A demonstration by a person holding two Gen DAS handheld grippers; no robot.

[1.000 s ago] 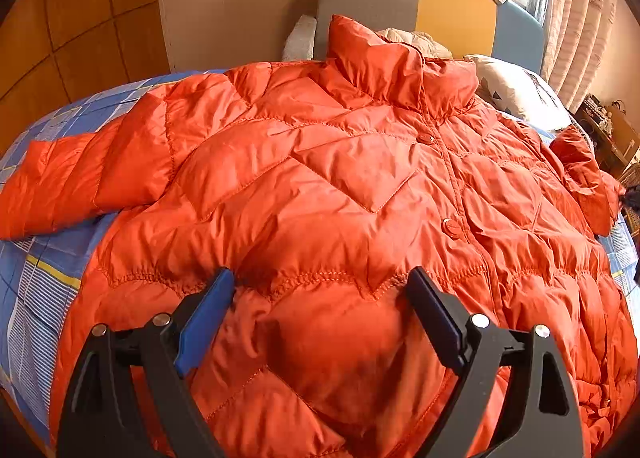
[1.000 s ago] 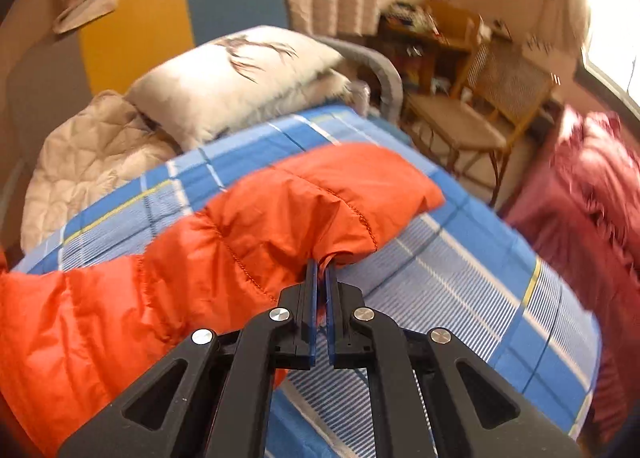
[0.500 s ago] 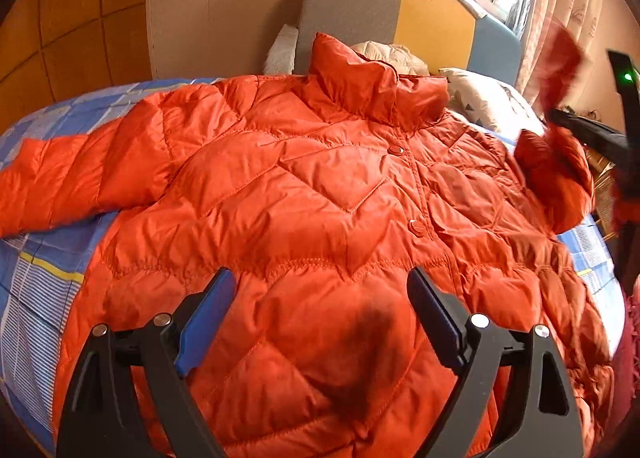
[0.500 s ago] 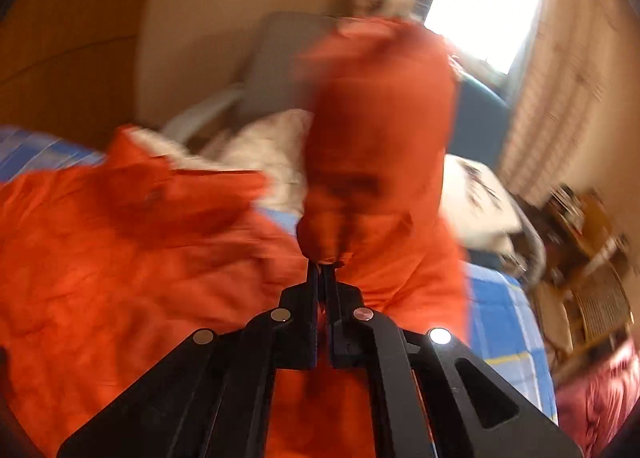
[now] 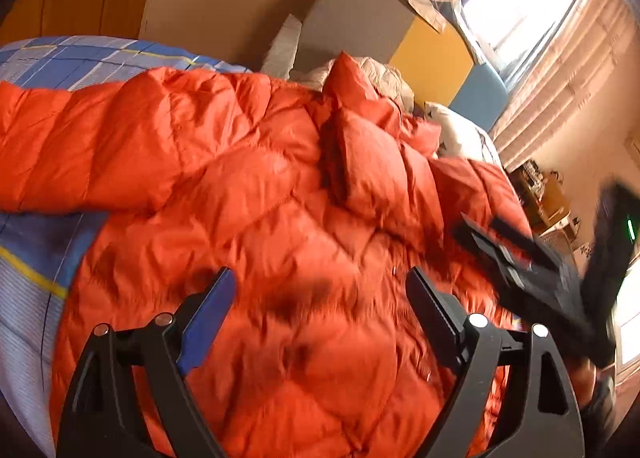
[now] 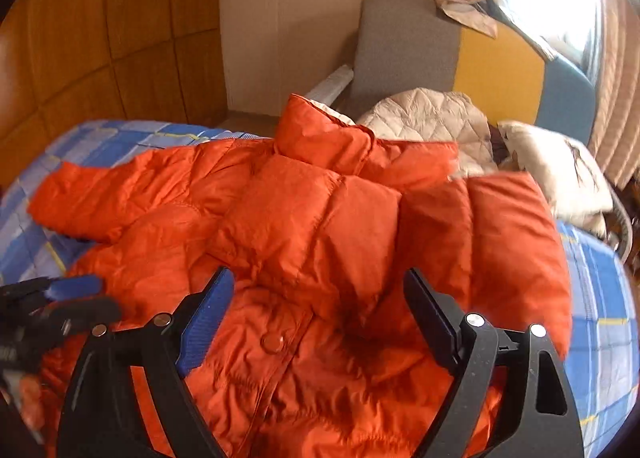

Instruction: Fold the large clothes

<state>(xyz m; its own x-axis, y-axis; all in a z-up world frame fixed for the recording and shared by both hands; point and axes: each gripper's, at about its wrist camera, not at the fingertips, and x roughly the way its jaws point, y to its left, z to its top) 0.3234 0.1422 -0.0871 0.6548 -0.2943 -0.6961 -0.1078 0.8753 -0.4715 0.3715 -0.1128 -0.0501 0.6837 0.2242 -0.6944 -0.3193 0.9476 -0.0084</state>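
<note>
Guessing this puffy orange jacket (image 6: 312, 242) on the bed (image 6: 600, 298) is light, squishy and slick; grab the stretched-out sleeve cuff (image 5: 24, 146) at 9 o'clock. Left tool (image 5: 320, 310) gapes empty; right tool (image 6: 316, 306) is opening, nothing between.
</note>
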